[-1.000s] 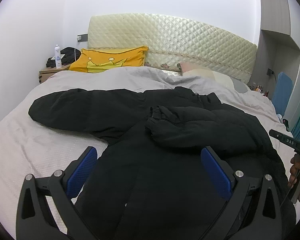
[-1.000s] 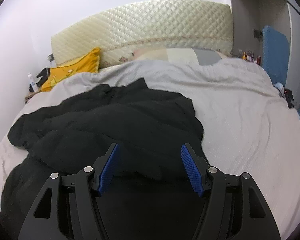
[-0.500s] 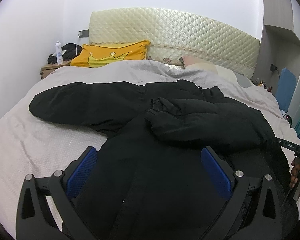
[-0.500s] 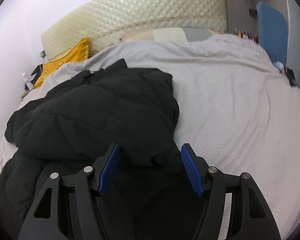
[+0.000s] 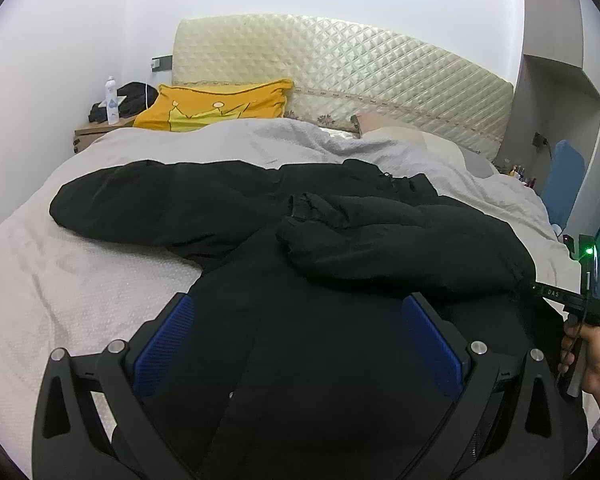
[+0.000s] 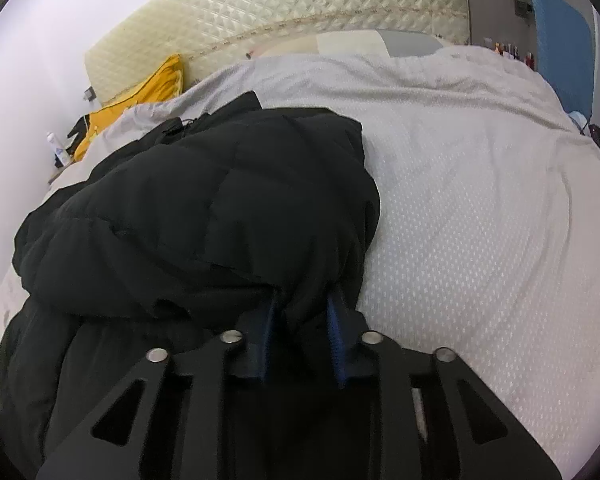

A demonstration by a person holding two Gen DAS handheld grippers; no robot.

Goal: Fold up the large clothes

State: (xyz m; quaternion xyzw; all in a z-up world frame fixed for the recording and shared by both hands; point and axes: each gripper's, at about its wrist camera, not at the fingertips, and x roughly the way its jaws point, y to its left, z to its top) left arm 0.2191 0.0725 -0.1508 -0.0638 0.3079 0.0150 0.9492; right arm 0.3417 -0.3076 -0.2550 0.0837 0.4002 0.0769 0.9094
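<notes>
Already the black jacket (image 5: 340, 280) is part-folded: it lies spread on the bed (image 5: 80, 280), its right sleeve (image 5: 380, 240) laid across the chest with the cuff near the middle, while the left sleeve (image 5: 160, 204) stretches out flat toward the edge of the bed. The right tongs (image 6: 302, 312) are closed on a bunched fold at the jacket's right side, the blue pads pinching the dark cloth between them. The left tongs (image 5: 296, 336) hover wide open over the lower body of the jacket, gripping nothing. By my reckoning one sleeve is in, and the other sleeve and the folding of the body are left to do. Beyond the jacket sit a yellow pillow (image 5: 216, 106), the quilted headboard (image 5: 340, 68), and a white bottle (image 5: 111, 100) on the nightstand (image 5: 92, 130).
</notes>
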